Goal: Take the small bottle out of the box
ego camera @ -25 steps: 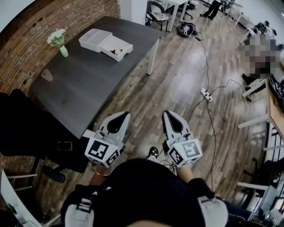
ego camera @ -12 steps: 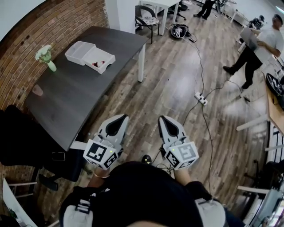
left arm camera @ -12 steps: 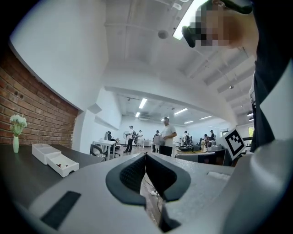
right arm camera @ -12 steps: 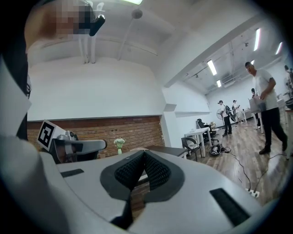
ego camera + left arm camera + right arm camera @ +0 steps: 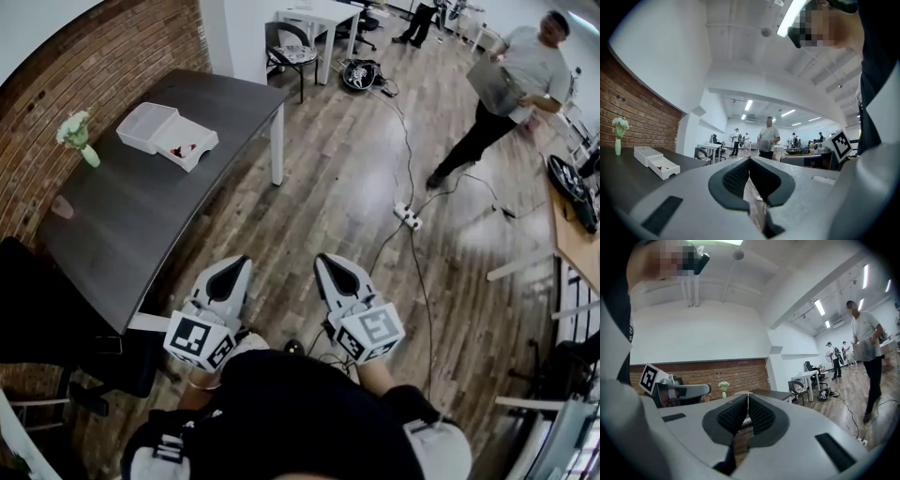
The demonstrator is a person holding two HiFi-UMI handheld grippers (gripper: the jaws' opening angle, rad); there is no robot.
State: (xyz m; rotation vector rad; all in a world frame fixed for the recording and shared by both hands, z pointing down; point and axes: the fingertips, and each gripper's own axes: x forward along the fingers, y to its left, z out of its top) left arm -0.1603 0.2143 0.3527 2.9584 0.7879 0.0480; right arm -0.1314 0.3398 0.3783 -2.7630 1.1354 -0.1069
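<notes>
Left gripper (image 5: 241,263) and right gripper (image 5: 323,262) closed, empty.
Box (image 5: 142,127) far ahead-left; we expect a light, slick small bottle: pinch mid-body.

Dark table (image 5: 131,234): near half bare, reachable from the wood-floor side. White box (image 5: 167,137) and flower vase (image 5: 77,139) crowd its far end; brick wall (image 5: 94,56) closes its left side.

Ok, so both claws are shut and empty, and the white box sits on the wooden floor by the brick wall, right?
Not quite. The white box sits on the dark table, not on the floor, as the head view shows. The rest holds: the table stands by the brick wall, and the left claw and the right claw are both shut with nothing between their jaws.
</notes>
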